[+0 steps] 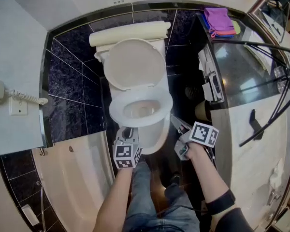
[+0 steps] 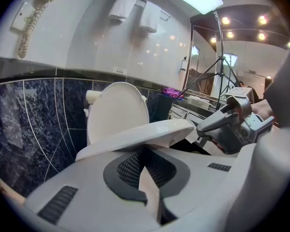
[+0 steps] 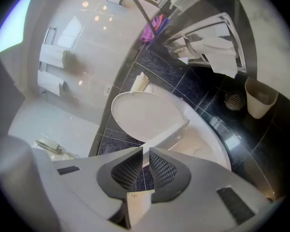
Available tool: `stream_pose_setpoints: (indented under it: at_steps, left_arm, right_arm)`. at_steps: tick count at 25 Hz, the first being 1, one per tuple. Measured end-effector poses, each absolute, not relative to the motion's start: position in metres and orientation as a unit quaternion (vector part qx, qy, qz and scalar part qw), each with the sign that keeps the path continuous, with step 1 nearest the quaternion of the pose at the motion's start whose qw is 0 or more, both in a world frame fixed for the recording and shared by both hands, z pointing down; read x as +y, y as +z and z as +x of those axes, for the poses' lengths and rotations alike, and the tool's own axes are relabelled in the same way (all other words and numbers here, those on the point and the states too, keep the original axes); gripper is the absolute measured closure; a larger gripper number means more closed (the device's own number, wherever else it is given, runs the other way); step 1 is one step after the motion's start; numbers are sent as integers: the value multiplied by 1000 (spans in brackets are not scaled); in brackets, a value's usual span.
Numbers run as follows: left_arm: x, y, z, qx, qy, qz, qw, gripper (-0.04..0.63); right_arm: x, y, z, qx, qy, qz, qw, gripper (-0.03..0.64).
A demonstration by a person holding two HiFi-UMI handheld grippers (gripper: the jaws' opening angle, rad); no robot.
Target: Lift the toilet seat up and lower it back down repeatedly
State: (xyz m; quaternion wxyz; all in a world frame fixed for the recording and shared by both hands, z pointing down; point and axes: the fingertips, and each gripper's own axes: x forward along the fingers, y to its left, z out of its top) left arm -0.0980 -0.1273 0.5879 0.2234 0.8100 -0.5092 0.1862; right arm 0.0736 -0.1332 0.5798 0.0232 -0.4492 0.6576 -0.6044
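The white plastic oval toilet seat (image 2: 150, 132) hangs half-raised over the white porcelain bowl (image 1: 157, 131). The left tongs (image 2: 144, 152) pinch its front rim and the right tongs (image 3: 145, 154) its side edge. I'd say this lift is midway, with lowering and further rounds left.

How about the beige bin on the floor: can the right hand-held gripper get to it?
Probably yes. Only bare floor shows between the right hand-held gripper and the beige bin close by. But its jaws look closed on the toilet seat, so it must let go first.
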Motion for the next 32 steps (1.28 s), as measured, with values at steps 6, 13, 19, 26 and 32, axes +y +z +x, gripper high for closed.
stream_pose_setpoints:
  at_steps: [6, 13, 19, 26, 32]
  left_arm:
    - [-170, 566, -100, -505, 180, 817, 213, 598]
    - [-239, 542, -101, -499, 167, 831, 181, 597]
    - [-297, 533, -104, -500, 171, 834, 161, 597]
    - [-346, 532, -108, -509, 185, 826, 159, 597]
    - [-353, 534, -118, -515, 190, 820, 161, 597]
  right_arm:
    - [-137, 521, 70, 720, -509, -471, -15, 601]
    - [-145, 496, 63, 777, -406, -475, -73, 600]
    - [-148, 493, 56, 793, -369, -474, -102, 600]
    - [-157, 480, 60, 799, -347, -478, -108, 600]
    - [-162, 474, 61, 801, -340, -481, -108, 600]
